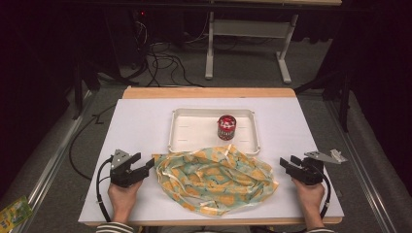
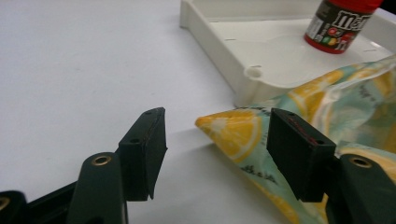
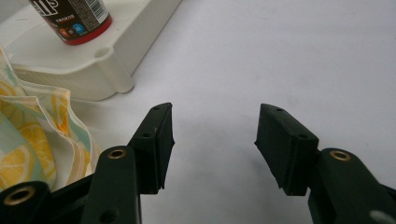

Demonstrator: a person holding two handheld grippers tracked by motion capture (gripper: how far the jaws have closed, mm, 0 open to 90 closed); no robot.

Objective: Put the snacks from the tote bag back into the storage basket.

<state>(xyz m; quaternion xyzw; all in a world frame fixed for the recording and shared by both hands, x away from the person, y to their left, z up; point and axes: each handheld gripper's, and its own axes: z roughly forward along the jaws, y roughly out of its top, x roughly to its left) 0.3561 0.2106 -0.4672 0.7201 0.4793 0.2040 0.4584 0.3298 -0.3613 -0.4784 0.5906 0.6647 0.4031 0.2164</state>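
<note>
A crumpled cloth (image 1: 216, 177) with a yellow lemon print on pale green lies on the white table, just in front of a white tray (image 1: 182, 128). A red candy tub (image 1: 226, 127) stands upright in the tray. My left gripper (image 1: 147, 162) is open at the cloth's left corner; in the left gripper view that corner (image 2: 231, 133) lies between the jaws, untouched. My right gripper (image 1: 287, 162) is open a little to the right of the cloth, over bare table (image 3: 215, 140). The cloth's edge (image 3: 28, 140) shows to the left of its jaws.
The table's wooden back edge (image 1: 209, 92) lies beyond the tray. On the dark floor behind are cables (image 1: 160, 58) and a white desk frame (image 1: 248, 29). A green packet (image 1: 12, 213) lies on the floor at lower left.
</note>
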